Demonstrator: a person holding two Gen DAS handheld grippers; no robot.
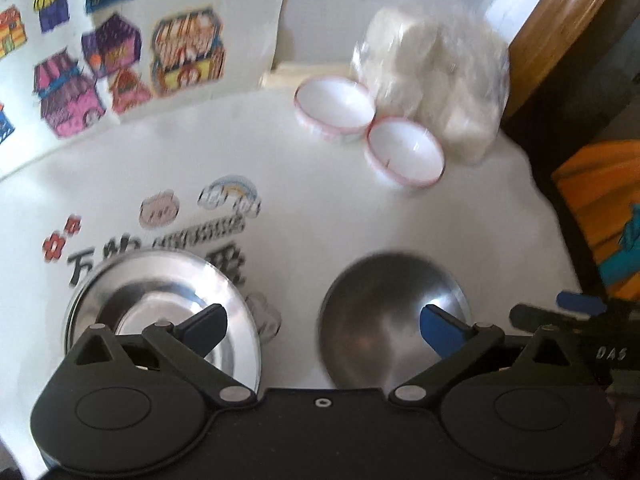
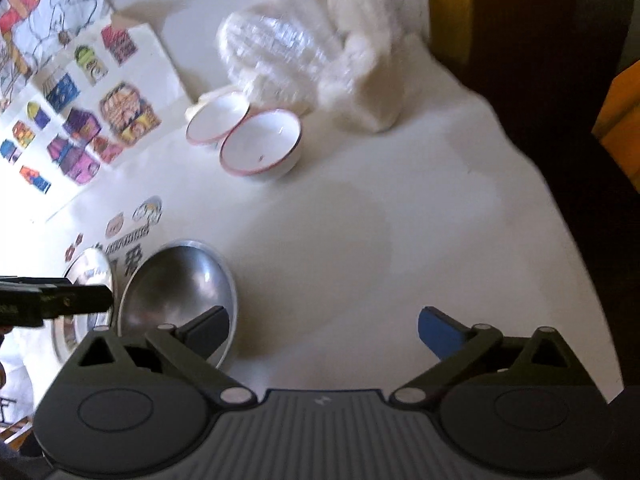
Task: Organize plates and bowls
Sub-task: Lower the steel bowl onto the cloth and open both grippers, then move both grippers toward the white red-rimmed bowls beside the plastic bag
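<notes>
Left claw stands with its jaws wide apart and nothing between them, tilted steeply down over the white table. Taking the steel bowl as the landmark in the left wrist view: the steel plate lies just to its left, apart from it, and both sit mouth-up and flat, being round with no long axis to speak of. Two white bowls with red rims stand well beyond the steel bowl, touching or nearly touching each other, also mouth-up, against a bag of white goods. The risk I judge here: polished steel rims are thin and slick, so a pinch on the edge could skid or tip the dish. In the right wrist view the right claw is likewise spread open and empty over bare table, to the right of the steel bowl; the plate shows beyond it, partly behind the other claw's finger. The white bowls sit well past the steel bowl. Both claws crowd the same steel pieces, so a collision seems possible, and the table edge on the right is close.
</notes>
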